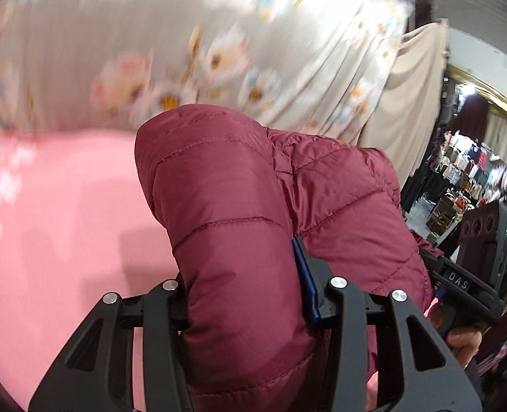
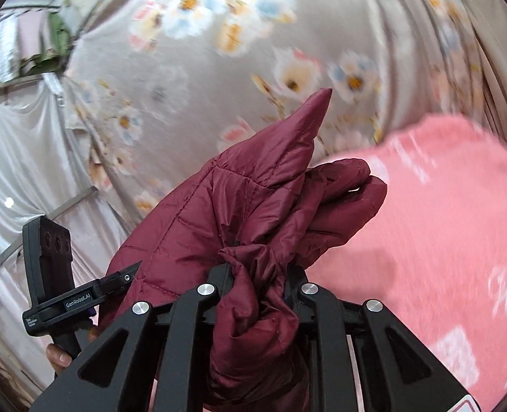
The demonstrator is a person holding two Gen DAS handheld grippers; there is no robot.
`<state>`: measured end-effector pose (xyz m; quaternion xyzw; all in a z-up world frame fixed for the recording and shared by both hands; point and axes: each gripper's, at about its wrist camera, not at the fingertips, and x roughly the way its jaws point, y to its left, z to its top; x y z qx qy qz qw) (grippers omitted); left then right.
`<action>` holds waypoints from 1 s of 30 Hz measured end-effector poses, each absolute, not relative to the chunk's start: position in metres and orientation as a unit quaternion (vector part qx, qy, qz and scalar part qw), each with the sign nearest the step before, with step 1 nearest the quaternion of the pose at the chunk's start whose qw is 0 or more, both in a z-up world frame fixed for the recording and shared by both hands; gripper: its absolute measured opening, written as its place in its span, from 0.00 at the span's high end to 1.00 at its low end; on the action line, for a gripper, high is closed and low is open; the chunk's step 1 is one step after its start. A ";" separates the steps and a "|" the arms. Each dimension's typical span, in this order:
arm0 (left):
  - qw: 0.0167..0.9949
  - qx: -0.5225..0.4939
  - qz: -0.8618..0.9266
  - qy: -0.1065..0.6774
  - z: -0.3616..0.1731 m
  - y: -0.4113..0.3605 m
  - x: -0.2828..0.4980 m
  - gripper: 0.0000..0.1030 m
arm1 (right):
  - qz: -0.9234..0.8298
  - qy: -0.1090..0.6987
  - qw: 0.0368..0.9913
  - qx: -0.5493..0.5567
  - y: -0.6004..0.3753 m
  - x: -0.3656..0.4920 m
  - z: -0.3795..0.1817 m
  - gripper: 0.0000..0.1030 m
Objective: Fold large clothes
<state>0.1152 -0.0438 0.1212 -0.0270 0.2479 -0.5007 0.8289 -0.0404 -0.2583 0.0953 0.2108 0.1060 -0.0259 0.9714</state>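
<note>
Both claws are pinching the maroon quilted jacket (image 1: pixel 239 206) — the left claw (image 1: pixel 250 295) clamped around a puffy folded roll of it, the right claw (image 2: pixel 258 285) squeezing a crumpled bunch — holding it up over the pink blanket (image 1: pixel 64 213), with a floral curtain (image 2: pixel 219 68) behind.

jacket (image 1: pixel 239 213) above blanket (image 1: pixel 64 206) (curtain (image 1: pixel 150 34) behind)

Pink blanket (image 1: pixel 64 206) covers the surface; jacket (image 1: pixel 236 206) raised.
</note>
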 end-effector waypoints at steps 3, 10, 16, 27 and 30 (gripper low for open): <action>0.842 -0.028 -0.503 0.195 0.152 -0.025 0.129 0.58 | -0.009 0.072 0.980 0.184 -0.245 -0.024 0.124 0.84; 0.871 -0.026 -0.474 0.129 0.171 0.010 0.191 0.57 | 0.036 0.043 0.987 0.152 -0.215 0.069 0.149 0.84; 0.879 -0.032 -0.456 0.134 0.145 0.029 0.255 0.57 | 0.053 0.068 0.983 0.162 -0.209 0.148 0.122 0.84; 0.875 -0.006 -0.422 0.237 0.025 0.008 0.344 0.57 | 0.025 0.195 0.955 0.223 -0.225 0.241 -0.007 0.84; 0.868 0.004 -0.417 0.270 -0.008 -0.001 0.356 0.56 | 0.007 0.232 0.945 0.231 -0.228 0.251 -0.040 0.84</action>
